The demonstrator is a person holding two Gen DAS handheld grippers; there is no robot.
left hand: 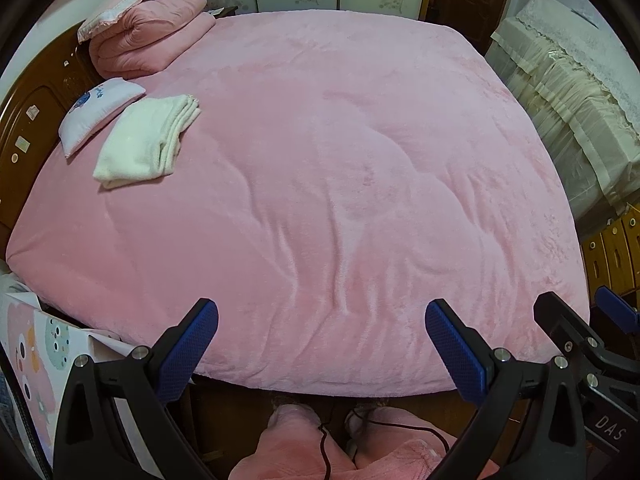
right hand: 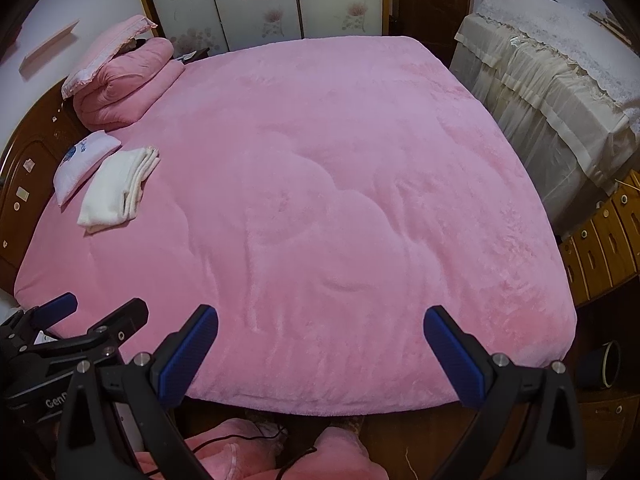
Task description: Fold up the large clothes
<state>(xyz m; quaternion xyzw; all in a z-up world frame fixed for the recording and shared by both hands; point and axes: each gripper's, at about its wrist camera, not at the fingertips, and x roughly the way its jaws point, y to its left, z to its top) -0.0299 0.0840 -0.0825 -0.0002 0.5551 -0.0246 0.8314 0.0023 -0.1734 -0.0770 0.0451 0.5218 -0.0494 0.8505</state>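
Observation:
A folded white cloth (left hand: 146, 140) lies on the pink plush bed cover (left hand: 340, 160) near the left, by the headboard; it also shows in the right wrist view (right hand: 118, 188). My left gripper (left hand: 322, 320) is open and empty, held above the near edge of the bed. My right gripper (right hand: 320, 324) is open and empty too, beside the left one, over the same near edge (right hand: 320, 240). The right gripper's fingers (left hand: 560, 320) show at the right of the left wrist view. The left gripper's fingers (right hand: 120, 320) show at the left of the right wrist view.
A folded pink quilt (left hand: 148, 36) with a pink pillow on it and a small white pillow (left hand: 98, 110) lie by the wooden headboard (left hand: 28, 120). A cloth-covered cabinet (left hand: 568, 100) and wooden drawers (right hand: 600, 248) stand right. Pink-trousered legs (left hand: 320, 448) are below.

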